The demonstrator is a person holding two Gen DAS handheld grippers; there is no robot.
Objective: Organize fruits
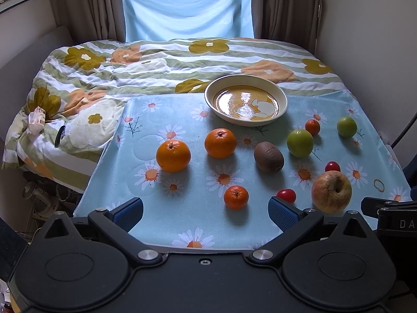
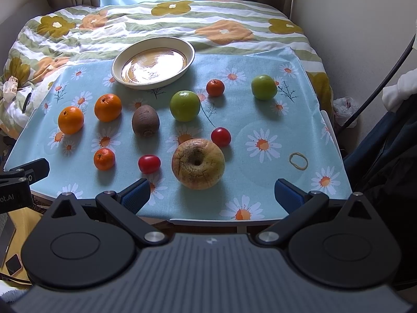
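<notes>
Both sets of fingers are spread wide and holding nothing: left gripper [image 1: 206,212] hangs over the counter's near edge, right gripper [image 2: 211,195] too. Nearest grab for the right is the wrinkled apple [image 2: 198,163] at 12 o'clock; I'd close gently, it looks soft. The bowl [image 2: 153,62] sits empty at 11 o'clock. Readable writing: "ot.AI" and "DA" on the gripper bodies.
</notes>
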